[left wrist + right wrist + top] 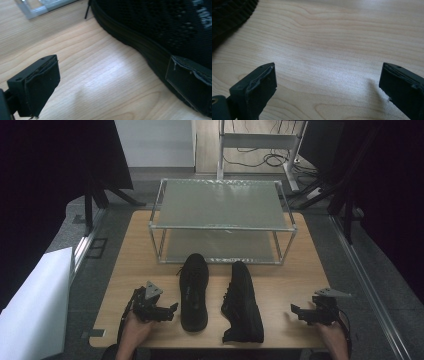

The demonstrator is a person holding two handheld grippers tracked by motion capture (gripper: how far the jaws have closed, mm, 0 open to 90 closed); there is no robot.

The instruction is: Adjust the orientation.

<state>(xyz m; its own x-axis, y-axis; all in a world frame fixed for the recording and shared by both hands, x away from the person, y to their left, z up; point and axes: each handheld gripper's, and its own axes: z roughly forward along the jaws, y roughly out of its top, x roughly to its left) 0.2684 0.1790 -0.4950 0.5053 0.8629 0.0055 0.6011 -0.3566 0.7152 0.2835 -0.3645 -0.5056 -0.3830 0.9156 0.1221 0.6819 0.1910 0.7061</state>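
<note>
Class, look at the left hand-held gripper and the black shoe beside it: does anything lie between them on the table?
Nothing visible does. The left hand-held gripper is open beside the left black shoe, with bare wooden table between its jaws and the shoe's sole.

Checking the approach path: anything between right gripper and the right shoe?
Nothing: bare wooden table between right gripper and right shoe, per high view.

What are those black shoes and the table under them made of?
The left shoe seems to have a knitted mesh fabric upper, matte with small holes, over a ribbed, likely rubber, sole. The right shoe looks alike. The table shows pale wood grain, possibly laminate, with a slight sheen.
</note>
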